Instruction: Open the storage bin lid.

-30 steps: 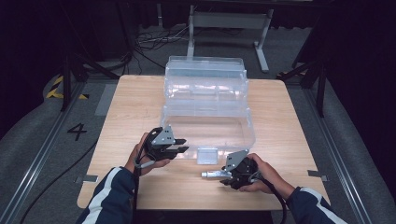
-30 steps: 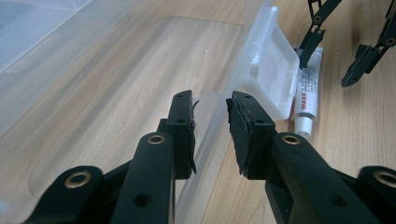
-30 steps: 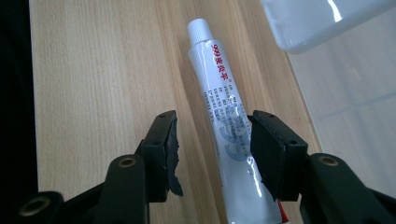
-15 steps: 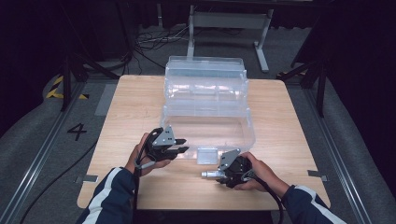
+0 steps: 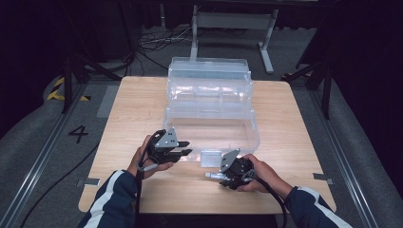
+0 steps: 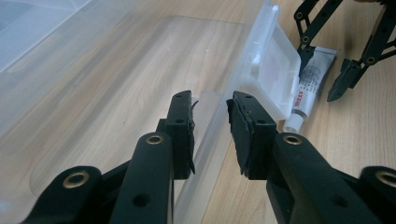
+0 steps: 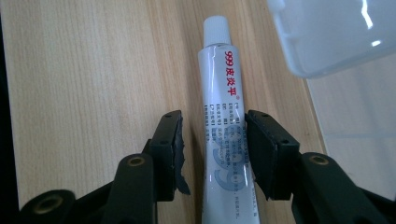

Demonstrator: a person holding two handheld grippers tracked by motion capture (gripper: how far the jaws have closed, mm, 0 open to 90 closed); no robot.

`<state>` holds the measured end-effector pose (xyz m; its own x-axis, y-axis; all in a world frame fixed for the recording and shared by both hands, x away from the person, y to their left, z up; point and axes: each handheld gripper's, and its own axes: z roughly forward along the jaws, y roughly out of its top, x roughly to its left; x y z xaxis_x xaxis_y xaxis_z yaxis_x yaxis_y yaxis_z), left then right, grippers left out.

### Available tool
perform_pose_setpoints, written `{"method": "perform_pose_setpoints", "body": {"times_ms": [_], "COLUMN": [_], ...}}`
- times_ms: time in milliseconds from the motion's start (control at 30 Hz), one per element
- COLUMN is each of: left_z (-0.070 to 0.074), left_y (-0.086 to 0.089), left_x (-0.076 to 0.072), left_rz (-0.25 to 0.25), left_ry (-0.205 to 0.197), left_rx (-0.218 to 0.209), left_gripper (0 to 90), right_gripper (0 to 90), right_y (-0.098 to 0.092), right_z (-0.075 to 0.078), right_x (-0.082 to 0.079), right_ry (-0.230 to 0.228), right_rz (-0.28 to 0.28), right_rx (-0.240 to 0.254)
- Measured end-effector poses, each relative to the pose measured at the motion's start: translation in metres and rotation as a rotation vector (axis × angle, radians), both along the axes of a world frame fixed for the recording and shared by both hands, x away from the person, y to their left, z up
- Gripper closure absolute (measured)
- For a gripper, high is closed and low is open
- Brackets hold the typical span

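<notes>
- High view: we see the clear box (image 5: 209, 109) on the wooden surface (image 5: 133, 109), the left tongs (image 5: 183, 148) at its front wall, the right tongs (image 5: 216, 175) low over a white tube (image 5: 211, 175). The tube is tiny here and mostly covered.
- Left gripper view: the jaws straddle the box wall with gaps on both sides, gripping nothing. If the box is unheld, it may slide.
- Right gripper view: the jaws have just been closing around the tube; one pad (image 7: 261, 140) touches it, the other stands apart. An uneven squeeze could roll it away. Its tail end is cut off.
</notes>
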<state>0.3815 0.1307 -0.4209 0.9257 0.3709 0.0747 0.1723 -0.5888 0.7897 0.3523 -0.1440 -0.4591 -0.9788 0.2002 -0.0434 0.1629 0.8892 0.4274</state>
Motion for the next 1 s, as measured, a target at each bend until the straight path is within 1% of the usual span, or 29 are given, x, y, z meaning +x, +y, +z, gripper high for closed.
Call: {"method": "perform_pose_setpoints", "body": {"times_ms": [67, 100, 167, 200, 233, 300, 333, 367, 433, 533, 567, 700, 733, 767, 833, 900, 967, 1000], "left_z": [0.0, 0.0, 0.0, 0.0, 0.0, 0.0, -0.0001, -0.0001, 0.0, 0.0009, 0.0012, 0.0024, 0.0031, 0.0035, 0.0047, 0.0063, 0.0077, 0.0087], "left_y": [-0.0001, -0.0001, 0.0, 0.0001, 0.0001, 0.0, 0.0001, 0.0001, 0.0001, -0.0008, -0.0011, -0.0006, -0.0002, 0.0, 0.0013, 0.0033, 0.0045, 0.0052], "left_x": [0.0, 0.0, 0.0002, 0.0004, 0.0004, 0.0005, 0.0005, 0.0005, 0.0006, -0.0003, -0.0003, -0.0009, -0.0014, -0.0017, -0.0031, -0.0046, -0.0057, -0.0064], "left_rz": [0.002, 0.001, 0.0, -0.002, -0.002, -0.001, -0.001, -0.002, -0.001, 0.009, 0.012, 0.015, 0.015, 0.016, 0.024, 0.027, 0.032, 0.044], "left_ry": [0.0, 0.0, 0.0, 0.001, 0.001, 0.002, 0.001, 0.001, 0.003, 0.002, 0.003, -0.001, -0.001, -0.003, -0.01, -0.016, -0.022, -0.027], "left_rx": [-0.001, -0.001, -0.001, -0.001, -0.001, -0.002, -0.003, -0.003, -0.003, 0.004, 0.006, 0.007, 0.009, 0.01, 0.019, 0.017, 0.021, 0.02], "left_gripper": [70.1, 70.1, 70.1, 70.2, 70.2, 70.2, 70.2, 70.2, 70.2, 69.9, 69.6, 70.2, 70.5, 71.0, 70.5, 67.8, 67.5, 65.1], "right_gripper": [59.5, 60.5, 60.5, 63.5, 65.9, 69.4, 69.7, 70.0, 70.1, 70.3, 70.4, 70.5, 70.5, 70.5, 70.5, 70.5, 70.5, 70.5], "right_y": [0.0014, 0.0023, 0.0037, 0.0048, 0.0051, 0.0055, 0.0058, 0.0061, 0.0062, 0.0063, 0.0057, 0.004, 0.0034, 0.0027, 0.0017, 0.0001, -0.0013, -0.0028], "right_z": [-0.0007, -0.0004, -0.0003, -0.0009, 0.0001, -0.0002, 0.0001, 0.0009, 0.001, 0.002, 0.0028, 0.0033, 0.0039, 0.0037, 0.0048, 0.0057, 0.0068, 0.0078], "right_x": [0.0, 0.0002, 0.0, -0.0003, 0.0001, 0.0, -0.0003, -0.0005, -0.0003, -0.0007, -0.0022, -0.0028, -0.0035, -0.004, -0.0051, -0.0047, -0.0045, -0.0055], "right_ry": [0.003, 0.002, 0.007, 0.006, 0.011, 0.03, 0.041, 0.042, 0.043, 0.052, 0.059, 0.052, 0.06, 0.061, 0.062, 0.05, 0.052, 0.058], "right_rz": [-0.006, 0.004, -0.005, -0.003, 0.003, -0.001, -0.001, -0.004, 0.003, 0.03, 0.025, 0.052, 0.05, 0.057, 0.057, 0.063, 0.069, 0.059], "right_rx": [-0.006, -0.021, -0.021, -0.016, -0.029, -0.023, -0.028, -0.039, -0.042, -0.064, -0.077, -0.088, -0.094, -0.091, -0.101, -0.096, -0.091, -0.092]}}
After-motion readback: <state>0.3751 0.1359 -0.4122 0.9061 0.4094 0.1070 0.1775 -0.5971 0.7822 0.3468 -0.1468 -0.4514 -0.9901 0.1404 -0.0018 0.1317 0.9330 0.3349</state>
